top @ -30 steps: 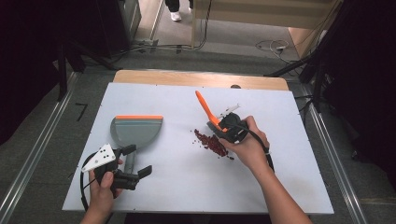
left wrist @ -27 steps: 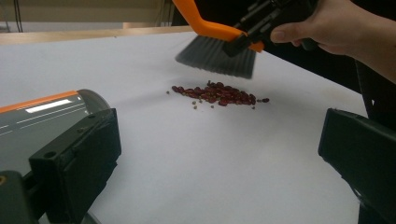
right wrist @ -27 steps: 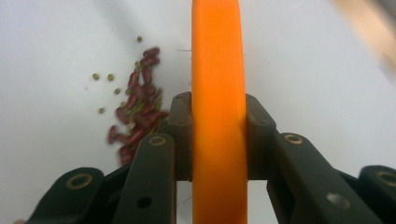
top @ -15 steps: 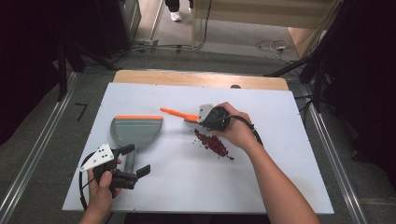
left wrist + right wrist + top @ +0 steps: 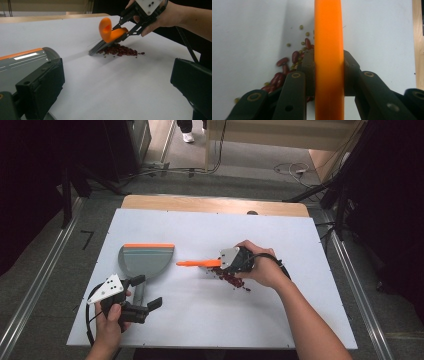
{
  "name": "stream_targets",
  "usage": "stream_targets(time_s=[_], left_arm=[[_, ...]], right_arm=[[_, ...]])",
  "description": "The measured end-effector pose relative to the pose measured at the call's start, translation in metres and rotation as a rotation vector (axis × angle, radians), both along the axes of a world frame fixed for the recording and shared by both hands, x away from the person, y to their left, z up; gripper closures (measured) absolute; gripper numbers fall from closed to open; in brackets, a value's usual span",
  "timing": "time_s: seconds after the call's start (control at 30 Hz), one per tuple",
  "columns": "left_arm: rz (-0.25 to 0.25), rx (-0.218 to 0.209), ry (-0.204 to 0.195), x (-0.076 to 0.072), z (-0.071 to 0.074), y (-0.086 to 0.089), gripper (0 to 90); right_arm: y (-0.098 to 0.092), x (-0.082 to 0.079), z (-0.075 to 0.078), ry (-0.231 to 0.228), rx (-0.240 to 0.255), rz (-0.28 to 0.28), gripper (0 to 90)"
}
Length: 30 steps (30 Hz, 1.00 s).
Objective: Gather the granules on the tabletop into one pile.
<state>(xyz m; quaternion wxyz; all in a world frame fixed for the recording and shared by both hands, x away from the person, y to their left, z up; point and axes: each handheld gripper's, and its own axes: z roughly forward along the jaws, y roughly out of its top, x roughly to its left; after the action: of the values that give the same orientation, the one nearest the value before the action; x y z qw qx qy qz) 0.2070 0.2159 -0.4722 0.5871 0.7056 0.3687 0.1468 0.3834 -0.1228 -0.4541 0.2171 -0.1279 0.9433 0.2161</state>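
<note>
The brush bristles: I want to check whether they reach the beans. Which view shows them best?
The left gripper view: the grey bristles show side-on, meeting the edge of the bean pile. The high view shows the brush's orange handle, with the bristles too small to tell. The right gripper view shows the handle clamped in the right claw.

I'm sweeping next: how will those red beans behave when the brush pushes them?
The beans look small, loose and rounded, so they'll likely roll and scatter. A few already lie apart. The brush has fine bristles that may flex over some.
</note>
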Motion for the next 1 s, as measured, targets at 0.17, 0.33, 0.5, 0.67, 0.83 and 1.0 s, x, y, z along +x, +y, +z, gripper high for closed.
stream_targets(time_s=[0.17, 0.33, 0.5, 0.67, 0.83, 1.0], left_arm=[[0.001, -0.003, 0.002, 0.0, 0.0, -0.001, 0.3], [0.0, 0.002, 0.003, 0.0, 0.0, -0.001, 0.3], [-0.001, 0.0, 0.002, 0.0, -0.001, -0.001, 0.3], [0.002, -0.002, 0.004, 0.0, 0.0, 0.0, 0.3], [0.001, -0.002, 0.0, 0.0, 0.0, -0.001, 0.3], [-0.001, 0.001, 0.004, 0.001, -0.001, -0.001, 0.3]], right_arm=[[-0.009, -0.008, 0.0, 0.009, 0.002, 0.013, 68.6], [-0.014, -0.015, 0.001, 0.021, -0.005, 0.021, 68.6], [-0.017, -0.018, 0.01, 0.02, 0.056, -0.037, 68.5], [-0.028, -0.017, 0.024, -0.01, 0.097, -0.292, 68.6], [-0.049, -0.02, 0.021, 0.096, 0.159, -0.746, 68.6], [-0.053, -0.029, 0.009, 0.161, 0.158, -0.952, 68.6]])
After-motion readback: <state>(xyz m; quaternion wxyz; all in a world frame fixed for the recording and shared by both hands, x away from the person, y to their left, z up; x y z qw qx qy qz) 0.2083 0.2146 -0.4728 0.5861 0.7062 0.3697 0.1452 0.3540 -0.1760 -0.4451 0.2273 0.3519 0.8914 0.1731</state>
